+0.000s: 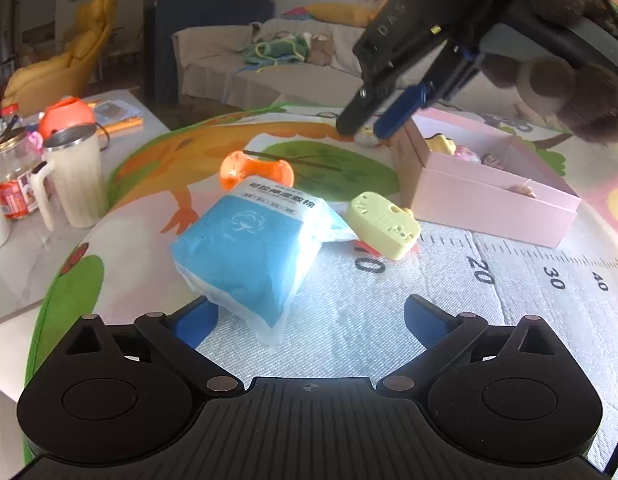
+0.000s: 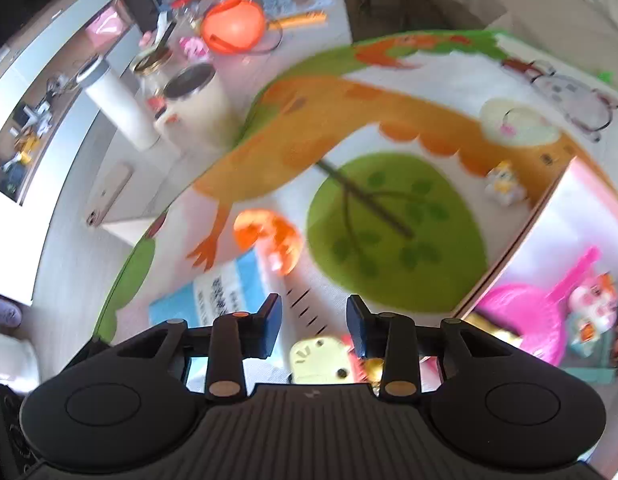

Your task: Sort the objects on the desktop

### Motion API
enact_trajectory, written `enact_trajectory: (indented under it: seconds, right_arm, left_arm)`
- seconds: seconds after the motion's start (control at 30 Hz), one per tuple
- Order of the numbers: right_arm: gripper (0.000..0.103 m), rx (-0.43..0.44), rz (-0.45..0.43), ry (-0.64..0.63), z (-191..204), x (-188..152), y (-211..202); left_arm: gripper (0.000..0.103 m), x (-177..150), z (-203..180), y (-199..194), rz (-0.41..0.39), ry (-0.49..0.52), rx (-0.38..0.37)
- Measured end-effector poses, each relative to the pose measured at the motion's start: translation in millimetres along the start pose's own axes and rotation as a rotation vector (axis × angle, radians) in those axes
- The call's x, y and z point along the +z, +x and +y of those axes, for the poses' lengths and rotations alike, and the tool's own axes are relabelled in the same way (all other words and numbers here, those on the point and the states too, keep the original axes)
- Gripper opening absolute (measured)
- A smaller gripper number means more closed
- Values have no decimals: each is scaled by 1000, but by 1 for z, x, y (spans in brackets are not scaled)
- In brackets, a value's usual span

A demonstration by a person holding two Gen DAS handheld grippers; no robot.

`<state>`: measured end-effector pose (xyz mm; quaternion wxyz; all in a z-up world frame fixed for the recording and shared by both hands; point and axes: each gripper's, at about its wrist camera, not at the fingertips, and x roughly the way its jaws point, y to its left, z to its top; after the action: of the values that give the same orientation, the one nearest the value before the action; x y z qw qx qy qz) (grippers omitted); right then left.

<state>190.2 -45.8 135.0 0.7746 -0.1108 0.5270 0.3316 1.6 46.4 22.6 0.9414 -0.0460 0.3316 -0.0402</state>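
A blue cotton pad pack (image 1: 249,256) lies on the play mat just ahead of my open left gripper (image 1: 309,316), between its blue fingertips. A yellow-green toy (image 1: 383,224) lies to its right, an orange toy (image 1: 255,170) behind it. A pink box (image 1: 489,204) with small toys stands at the right. My right gripper (image 1: 383,120) hovers above the box's left edge. In the blurred right wrist view, the right gripper (image 2: 313,326) is open and empty above the yellow-green toy (image 2: 321,360), with the blue pack (image 2: 213,300), orange toy (image 2: 269,236) and box (image 2: 513,264) around.
A cream mug (image 1: 75,176), a glass jar (image 1: 13,176) and an orange ball-shaped container (image 1: 67,114) stand on the table at the left. A small figurine (image 2: 505,182) stands on the mat beside the box. A sofa (image 1: 269,68) is behind.
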Motion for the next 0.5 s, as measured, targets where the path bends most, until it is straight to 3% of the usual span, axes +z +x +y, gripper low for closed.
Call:
enact_trajectory:
  seconds: [0.07,0.13,0.23,0.3,0.43,0.5]
  right_arm:
    - [39,-103,-85,34,-18,19,-7]
    - [41,-209,-115,61,-39,41,4]
    - [43,-301,-88,127,-68,69,38]
    - [43,-408,-80,110,-78,82,61]
    - [38,-453,-4,120,-93,89,92]
    - [25,-453,16,99,-89,86,94]
  left_arm:
    - [102,0,-3,-2,3,3,-3]
    - [102,2,-2,-4,2,-2,1]
    - [102,6,5,-7,-2,-15,36]
    - [102,9,15,-10,-14,-33,64]
    - [102,14,39,-13,-24,-96,98]
    - [102,15,47,-13,-23,-127,99]
